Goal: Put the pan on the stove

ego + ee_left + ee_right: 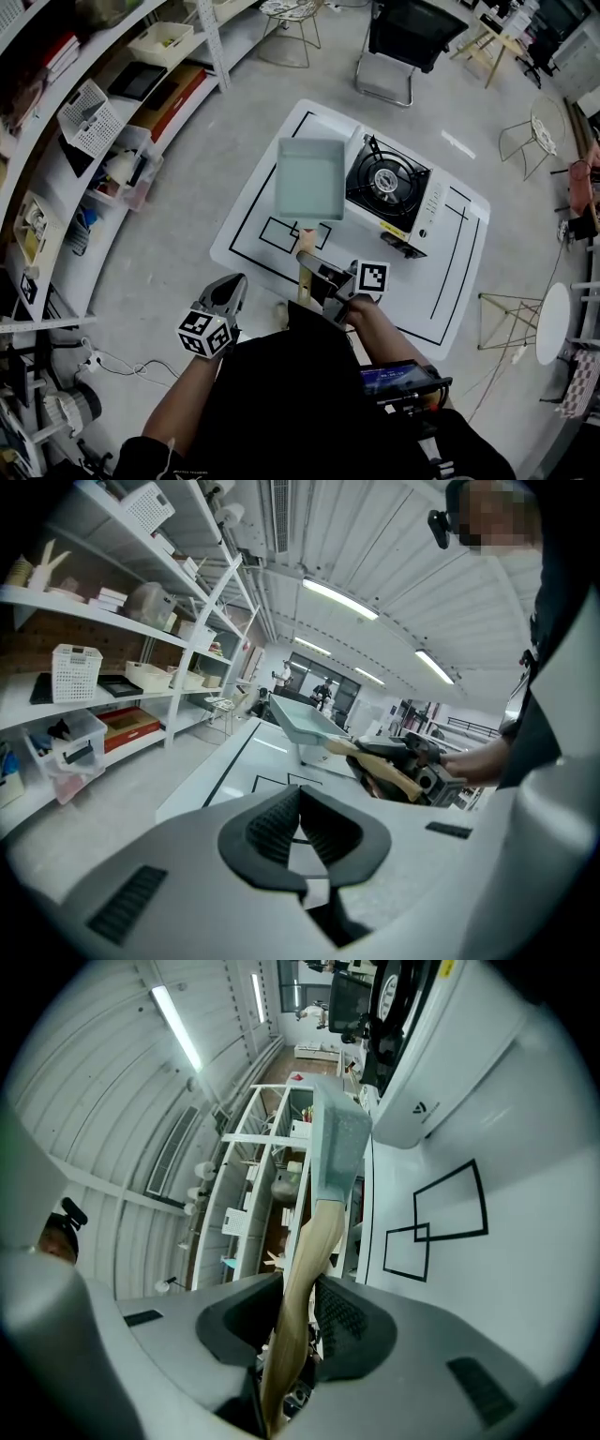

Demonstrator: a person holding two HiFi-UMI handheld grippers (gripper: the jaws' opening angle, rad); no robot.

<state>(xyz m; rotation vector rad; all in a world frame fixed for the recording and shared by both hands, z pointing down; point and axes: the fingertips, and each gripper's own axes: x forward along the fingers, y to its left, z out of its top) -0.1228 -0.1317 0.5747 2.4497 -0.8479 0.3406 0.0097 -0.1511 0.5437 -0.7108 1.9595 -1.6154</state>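
Pan held up by its handle, just beside the stove

The white tabletop point(412, 291), marked with black outlines, carries a gas stove point(387, 187) near its far right edge. The pale blue rectangular pan point(309, 178) hangs above the tabletop's middle, clear of the surface, with its right side just at the stove's left edge. The right gripper point(319, 270) is clamped on the pan's wooden handle point(305, 246), which runs back toward the near edge. The left gripper point(234, 283) hovers off the near left edge, its jaws closed together on nothing.
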